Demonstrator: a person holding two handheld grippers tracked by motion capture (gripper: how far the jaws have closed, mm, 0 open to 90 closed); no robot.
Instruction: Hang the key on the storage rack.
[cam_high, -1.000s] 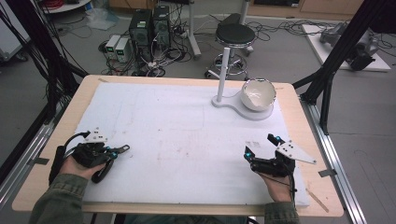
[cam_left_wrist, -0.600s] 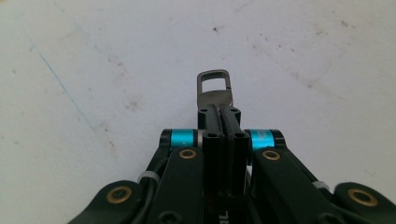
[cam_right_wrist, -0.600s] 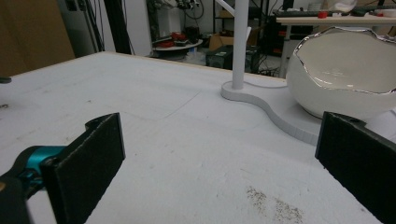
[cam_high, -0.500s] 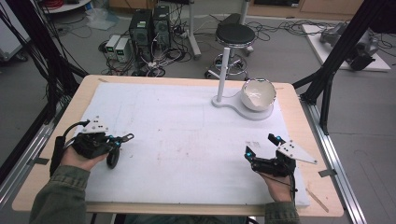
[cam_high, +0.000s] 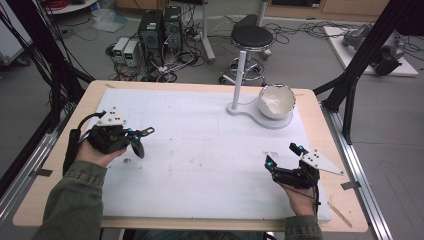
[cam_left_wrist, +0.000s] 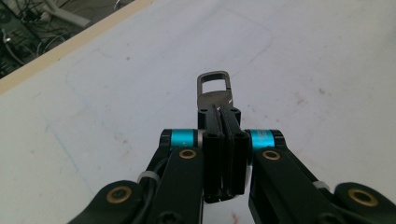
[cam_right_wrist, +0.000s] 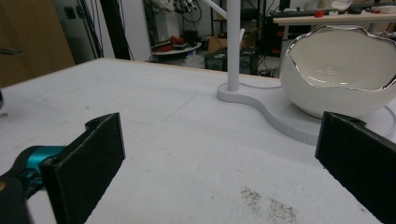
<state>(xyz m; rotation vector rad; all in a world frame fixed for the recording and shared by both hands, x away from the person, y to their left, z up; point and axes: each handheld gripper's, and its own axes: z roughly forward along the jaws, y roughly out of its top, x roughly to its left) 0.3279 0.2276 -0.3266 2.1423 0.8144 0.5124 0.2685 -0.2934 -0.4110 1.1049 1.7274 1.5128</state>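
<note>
Metal clip (cam_left_wrist: 214, 88) sits clamped in my left gripper (cam_left_wrist: 222, 114), above the white mat (cam_high: 200, 150). My right gripper (cam_high: 285, 156) rests with jaws spread wide, holding nothing.

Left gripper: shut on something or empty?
Shut on a metal clip. In the left gripper view the left gripper has its jaws pressed together with the clip's base pinched between them, its loop sticking out past the tips.
</note>
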